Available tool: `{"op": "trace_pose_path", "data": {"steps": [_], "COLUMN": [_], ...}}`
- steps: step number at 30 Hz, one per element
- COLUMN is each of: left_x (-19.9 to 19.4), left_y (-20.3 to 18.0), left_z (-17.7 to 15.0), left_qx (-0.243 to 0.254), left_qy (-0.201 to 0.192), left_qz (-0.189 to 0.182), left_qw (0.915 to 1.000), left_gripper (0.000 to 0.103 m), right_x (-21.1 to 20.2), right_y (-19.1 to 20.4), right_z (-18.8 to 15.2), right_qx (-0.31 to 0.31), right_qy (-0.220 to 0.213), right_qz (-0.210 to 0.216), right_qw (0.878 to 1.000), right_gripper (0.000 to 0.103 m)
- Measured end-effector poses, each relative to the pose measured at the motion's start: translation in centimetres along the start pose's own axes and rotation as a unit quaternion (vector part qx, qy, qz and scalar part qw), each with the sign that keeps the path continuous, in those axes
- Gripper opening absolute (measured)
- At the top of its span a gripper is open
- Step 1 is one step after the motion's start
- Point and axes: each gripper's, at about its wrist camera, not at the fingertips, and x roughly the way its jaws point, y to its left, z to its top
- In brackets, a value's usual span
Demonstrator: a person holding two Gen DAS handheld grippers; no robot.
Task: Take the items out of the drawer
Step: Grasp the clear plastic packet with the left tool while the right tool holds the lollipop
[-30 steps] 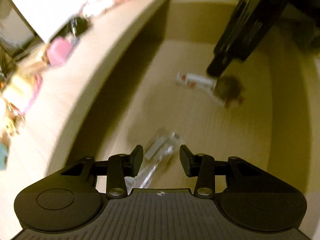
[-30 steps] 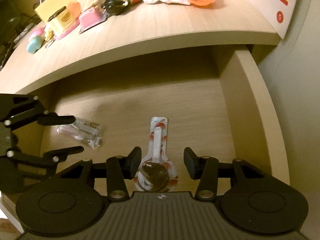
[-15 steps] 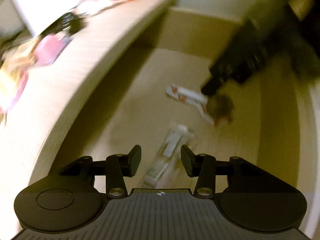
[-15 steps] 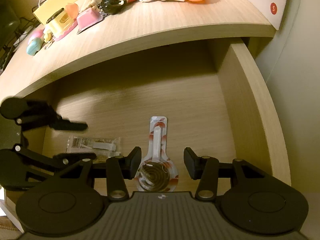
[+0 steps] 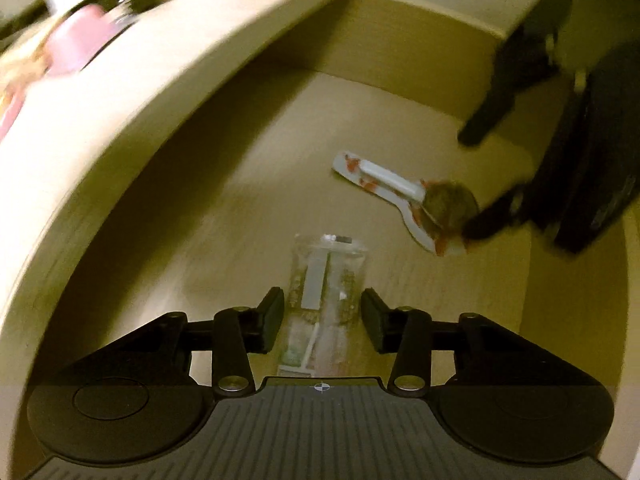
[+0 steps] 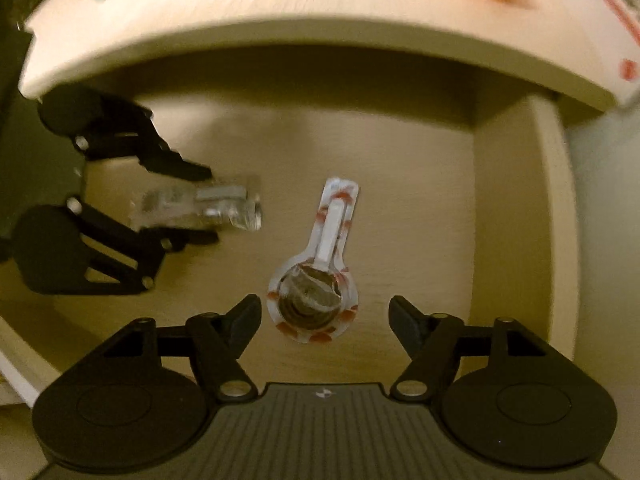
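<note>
Since both items lie flat in the drawer [image 6: 516, 216], light and crinkly: left claw [image 5: 322, 312] closing around clear packet [image 5: 326, 280], not yet pinching; right claw [image 6: 324, 320] opening, unloaded, over lollipop [image 6: 314, 296]. Pinch packet mid-length, lollipop at disc.

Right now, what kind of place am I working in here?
Probably a home or office desk: an open wooden drawer under a light wood desktop cluttered with small colourful items. The drawer holds two wrapped items, a clear packet and a red-and-white spoon-shaped packet.
</note>
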Motion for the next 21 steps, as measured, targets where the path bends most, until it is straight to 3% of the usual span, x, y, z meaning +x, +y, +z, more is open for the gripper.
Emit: {"op": "trace_pose_path", "data": {"steps": [3, 7, 8, 9, 11, 15, 21], "left_x": [0.0, -0.2, -0.2, -0.3, -0.4, -1.3, -7.7], "left_y": [0.1, -0.6, -0.8, -0.9, -1.3, -1.9, -1.7], "left_z": [-0.1, -0.2, -0.2, -0.2, 0.0, -0.4, -1.0], "left_qx": [-0.039, -0.049, -0.05, -0.053, -0.061, -0.06, -0.084], "left_qy": [0.003, 0.004, 0.005, 0.008, 0.018, 0.035, -0.017], "left_qz": [0.01, 0.034, 0.038, 0.039, 0.034, 0.021, 0.024], "left_qw": [0.9992, 0.9982, 0.998, 0.9978, 0.9974, 0.9974, 0.996], "left_gripper": [0.044, 0.043, 0.042, 0.041, 0.041, 0.041, 0.041], "right_x": [1.5, 4.0, 4.0, 3.9, 3.5, 2.5, -3.2], "right_y": [1.0, 1.9, 2.0, 2.1, 2.4, 3.1, 3.3], "right_z": [1.4, 2.3, 2.4, 2.5, 2.6, 2.2, 1.0], "right_qx": [-0.031, -0.043, -0.049, -0.056, -0.065, -0.079, -0.052], "right_qy": [0.024, 0.052, 0.052, 0.051, 0.043, 0.035, -0.023], "right_qz": [-0.011, -0.002, -0.002, -0.006, -0.017, -0.017, 0.003], "right_qw": [0.999, 0.998, 0.997, 0.997, 0.997, 0.996, 0.998], "right_gripper": [0.071, 0.07, 0.067, 0.057, 0.044, 0.044, 0.044]}}
